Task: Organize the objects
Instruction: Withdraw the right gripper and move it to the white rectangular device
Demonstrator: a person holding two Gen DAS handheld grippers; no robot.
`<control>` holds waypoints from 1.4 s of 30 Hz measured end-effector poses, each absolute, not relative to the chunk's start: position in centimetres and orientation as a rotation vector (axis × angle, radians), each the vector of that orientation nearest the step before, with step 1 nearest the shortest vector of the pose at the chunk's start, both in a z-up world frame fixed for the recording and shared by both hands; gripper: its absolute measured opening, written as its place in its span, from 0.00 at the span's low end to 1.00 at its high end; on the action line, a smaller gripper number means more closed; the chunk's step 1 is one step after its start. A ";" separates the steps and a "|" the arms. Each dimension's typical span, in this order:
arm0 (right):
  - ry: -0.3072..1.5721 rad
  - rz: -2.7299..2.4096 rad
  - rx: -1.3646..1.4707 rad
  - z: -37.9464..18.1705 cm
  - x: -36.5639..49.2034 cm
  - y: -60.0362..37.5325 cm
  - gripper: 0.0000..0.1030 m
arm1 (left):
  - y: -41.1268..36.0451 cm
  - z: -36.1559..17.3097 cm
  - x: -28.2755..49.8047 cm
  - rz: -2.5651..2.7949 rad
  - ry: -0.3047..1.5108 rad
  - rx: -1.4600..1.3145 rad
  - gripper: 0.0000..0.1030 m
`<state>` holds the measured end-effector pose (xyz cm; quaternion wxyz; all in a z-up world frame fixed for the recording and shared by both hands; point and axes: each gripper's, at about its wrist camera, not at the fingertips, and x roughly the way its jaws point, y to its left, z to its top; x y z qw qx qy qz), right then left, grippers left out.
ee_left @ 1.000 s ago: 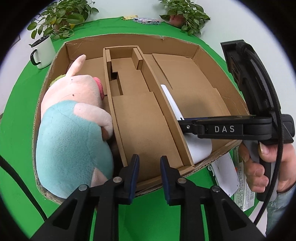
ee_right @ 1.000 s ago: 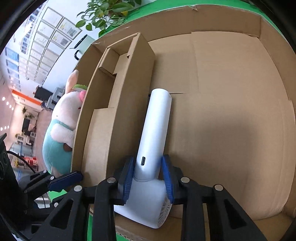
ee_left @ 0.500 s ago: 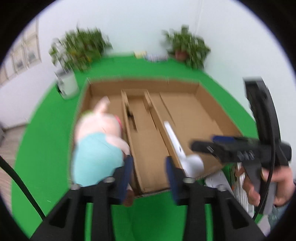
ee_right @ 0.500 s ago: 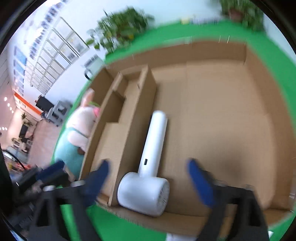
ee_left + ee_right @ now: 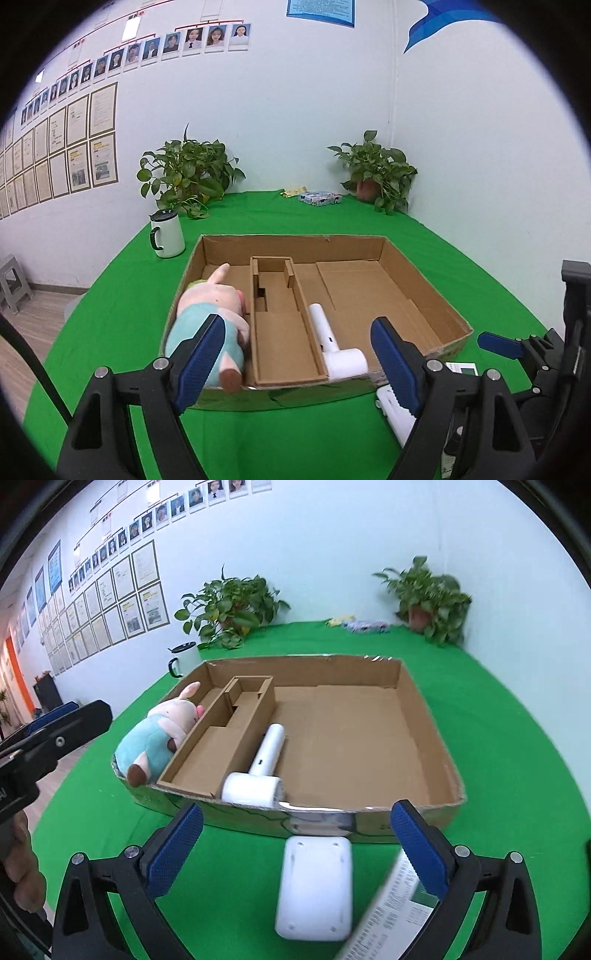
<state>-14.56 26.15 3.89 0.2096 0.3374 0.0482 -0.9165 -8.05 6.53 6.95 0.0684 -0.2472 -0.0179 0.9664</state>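
An open cardboard box (image 5: 424,288) (image 5: 428,731) sits on the green table. A plush pig (image 5: 207,314) (image 5: 155,734) lies in its left compartment. A white hair dryer (image 5: 332,343) (image 5: 266,764) lies beside the middle cardboard insert. My left gripper (image 5: 298,325) hovers before the box's near wall, jaws opening, nothing between them. My right gripper (image 5: 298,808) is wide open and empty, above a white flat device (image 5: 314,882) (image 5: 395,410) and a printed packet (image 5: 388,915) on the cloth in front of the box.
A white mug (image 5: 168,236) (image 5: 184,657) stands left of the box. Two potted plants (image 5: 188,173) (image 5: 376,173) and small packets (image 5: 319,197) sit at the table's back by the wall. A person's hand (image 5: 18,867) holds the left gripper's handle.
The right gripper let go of the hair dryer, opened wide and drew back and up out of the box. The left gripper also opened and pulled back and up.
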 end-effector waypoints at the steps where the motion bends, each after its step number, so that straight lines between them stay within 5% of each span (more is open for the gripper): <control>1: 0.145 -2.553 0.935 3.9 -14.2 26.3 0.99 | 6.8 6.7 -7.9 2.913 -0.053 -0.738 0.79; 25: 0.227 -2.339 1.252 -7.0 -14.3 27.0 0.98 | 5.0 -3.9 -8.8 2.643 -0.335 -1.137 0.77; 29: 0.294 -2.327 1.274 -7.9 -13.8 26.2 0.81 | 4.9 -4.5 -9.1 2.617 -0.364 -1.165 0.77; 30: 0.333 -2.350 1.268 -7.9 -13.7 26.1 0.70 | 4.8 -4.6 -9.1 2.615 -0.362 -1.167 0.77; 33: 0.339 -2.317 1.266 -7.9 -13.0 26.0 0.66 | 4.6 -4.5 -8.6 2.614 -0.343 -1.176 0.77; 37: 0.219 -2.138 1.242 -7.2 -10.1 25.9 0.73 | 3.7 -5.0 -7.9 2.518 -0.398 -1.239 0.74; 39: 0.179 -2.096 1.215 -7.0 -8.7 25.9 1.00 | 3.2 -5.7 -7.8 2.415 -0.492 -1.258 0.74; 42: 0.202 -2.132 1.189 -7.2 -8.3 25.6 1.00 | 3.8 -7.0 -8.4 2.309 -0.536 -1.300 0.74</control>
